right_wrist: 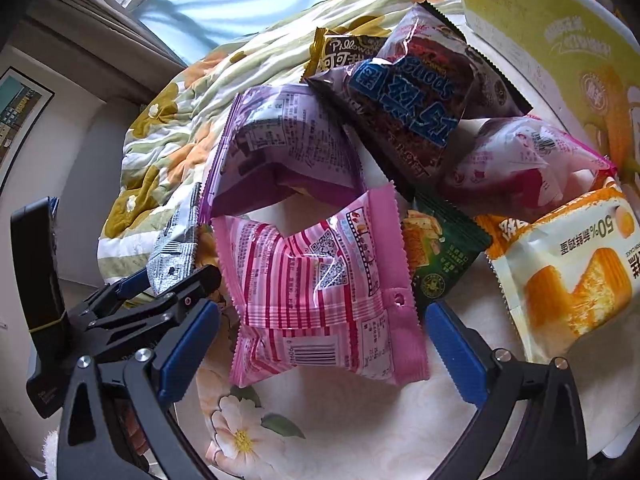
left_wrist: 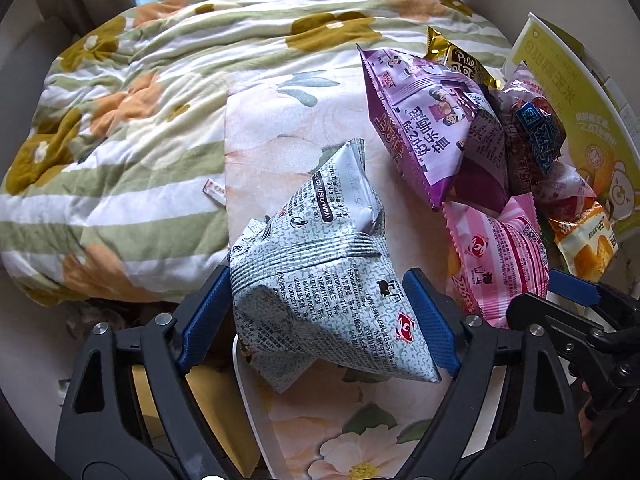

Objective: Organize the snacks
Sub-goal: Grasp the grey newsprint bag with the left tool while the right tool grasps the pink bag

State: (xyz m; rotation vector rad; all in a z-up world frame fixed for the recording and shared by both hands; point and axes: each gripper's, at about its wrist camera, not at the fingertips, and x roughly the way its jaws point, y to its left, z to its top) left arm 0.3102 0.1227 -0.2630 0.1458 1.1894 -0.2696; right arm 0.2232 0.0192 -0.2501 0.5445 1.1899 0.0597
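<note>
My left gripper [left_wrist: 318, 316] is shut on a grey-white crackle-print snack bag [left_wrist: 320, 276], its blue pads pressing both sides; the bag also shows in the right wrist view [right_wrist: 174, 256]. My right gripper [right_wrist: 320, 344] is open around a pink striped snack bag [right_wrist: 324, 292], which also shows in the left wrist view [left_wrist: 500, 256]. Behind lie a purple bag [right_wrist: 280, 148], a dark bag with blue lettering [right_wrist: 408, 100], a gold cocoa bag [right_wrist: 340, 50], a green bag [right_wrist: 444, 256] and an orange cake bag [right_wrist: 572, 276].
A yellow-green cardboard box [right_wrist: 560, 28] stands at the right. A floral quilt [left_wrist: 120, 140] is bunched at the left and back. The snacks lie on a pale floral sheet [right_wrist: 340, 420]. The left gripper's black frame [right_wrist: 120, 312] sits at the right view's left.
</note>
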